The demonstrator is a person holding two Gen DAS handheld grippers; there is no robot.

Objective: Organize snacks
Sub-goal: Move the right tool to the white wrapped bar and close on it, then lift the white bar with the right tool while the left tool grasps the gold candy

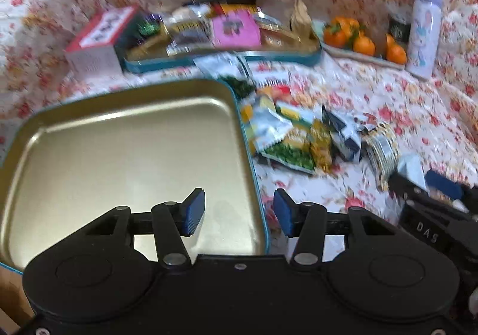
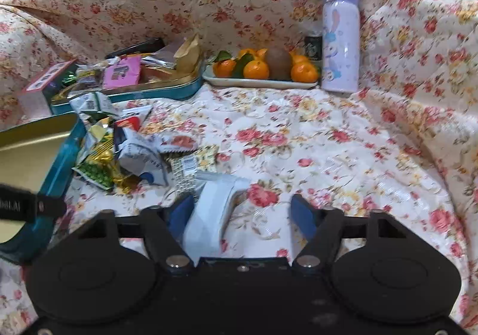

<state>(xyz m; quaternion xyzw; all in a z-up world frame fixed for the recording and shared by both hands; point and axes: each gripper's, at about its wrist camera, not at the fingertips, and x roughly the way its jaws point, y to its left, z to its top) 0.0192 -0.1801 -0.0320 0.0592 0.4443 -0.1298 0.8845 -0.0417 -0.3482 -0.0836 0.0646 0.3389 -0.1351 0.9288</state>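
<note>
My left gripper is open with nothing between its fingers, hovering over the right edge of an empty gold tin with a teal rim. A heap of loose snack packets lies right of that tin. My right gripper is open around a white packet. The packet leans against the left finger, and the right finger stands clear of it. The snack packets and the empty tin also show at the left of the right wrist view.
A second teal tin full of snacks sits at the back, with a red-and-white box to its left. A plate of oranges and a lilac bottle stand at the back right. Floral cloth covers everything.
</note>
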